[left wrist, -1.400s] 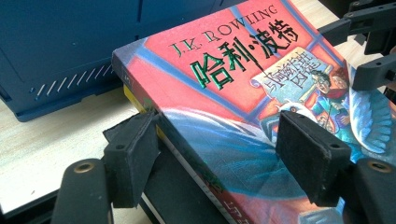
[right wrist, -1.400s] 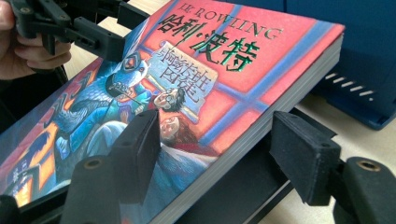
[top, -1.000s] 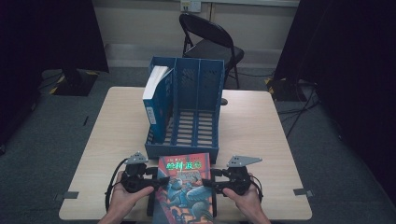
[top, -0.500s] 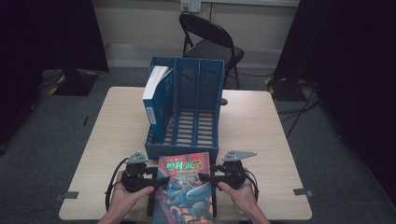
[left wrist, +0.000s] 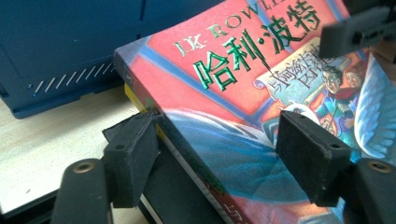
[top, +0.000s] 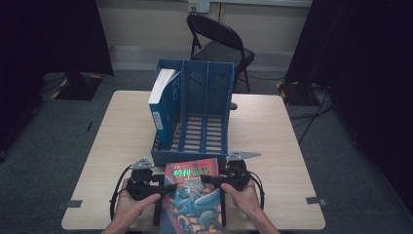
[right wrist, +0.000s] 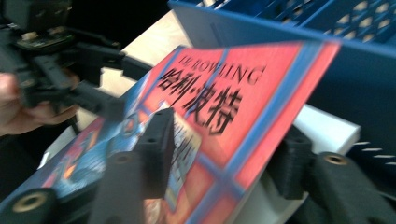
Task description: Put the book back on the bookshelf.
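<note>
Standing on the light wooden table (top: 272, 131), a blue plastic three-slot file rack (top: 207, 105) holds one thick blue-spined book (top: 162, 105) upright in its left slot; the middle and right slots are empty. A red-and-blue paperback with green Chinese lettering (top: 195, 192) lies at the near edge, just before the rack. The left hand-held gripper (left wrist: 219, 149) straddles its spine edge, jaws apart and not clamped. The right hand-held gripper (right wrist: 224, 149) brackets the opposite edge, likewise unclosed. Judgement: grasp stage; next, both close, lift, stand the book upright for an empty slot.
</note>
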A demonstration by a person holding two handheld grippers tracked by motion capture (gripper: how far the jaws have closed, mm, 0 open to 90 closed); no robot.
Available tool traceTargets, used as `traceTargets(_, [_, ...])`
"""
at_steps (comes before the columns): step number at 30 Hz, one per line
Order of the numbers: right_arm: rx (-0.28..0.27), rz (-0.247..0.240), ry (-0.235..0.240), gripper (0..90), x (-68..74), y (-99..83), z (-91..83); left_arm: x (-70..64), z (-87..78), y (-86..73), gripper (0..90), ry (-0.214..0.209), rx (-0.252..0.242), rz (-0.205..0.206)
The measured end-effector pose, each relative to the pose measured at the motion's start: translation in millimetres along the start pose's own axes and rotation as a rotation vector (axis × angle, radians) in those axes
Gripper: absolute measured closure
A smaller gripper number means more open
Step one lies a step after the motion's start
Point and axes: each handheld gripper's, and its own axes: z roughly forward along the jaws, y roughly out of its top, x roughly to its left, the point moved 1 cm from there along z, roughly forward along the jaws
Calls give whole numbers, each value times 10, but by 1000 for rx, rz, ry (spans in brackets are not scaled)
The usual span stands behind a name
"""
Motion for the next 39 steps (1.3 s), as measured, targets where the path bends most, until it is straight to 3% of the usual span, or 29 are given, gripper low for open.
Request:
traceTargets(2, [12, -6, 3, 520, 26, -14, -4, 25, -17, 0, 320, -14, -11, -20])
traceTargets(5, [25, -23, 20, 556, 73, -29, -34, 28, -38, -3, 376, -4, -25, -3])
traceTargets(13, [17, 4, 38, 557, 48, -4, 78, 9, -27, 6, 352, 3, -19, 7])
traceTargets(16, [15, 10, 56, 680, 26, 2, 57, 12, -20, 5, 353, 6, -16, 11])
traceTargets(19, [-7, 24, 111, 762, 20, 27, -17, 13, -15, 2, 348, 5, -13, 7])
traceTargets(24, [-34, 6, 120, 791, 59, 36, -46, 17, -30, -1, 351, -7, -29, -5])
traceTargets(27, [-51, -19, 122, 798, 122, 64, -83, -1, -74, -2, 405, 4, -82, -4])
traceTargets(30, [-68, -25, 122, 802, 151, 70, -108, 18, -84, 2, 405, -16, -89, -9])
traceTargets(34, [-84, -26, 125, 802, 177, 81, -129, 64, -67, -1, 389, -47, -92, -51])
traceTargets(39, [-94, -37, 125, 803, 217, 99, -154, 59, -74, 14, 382, -50, -100, -52])
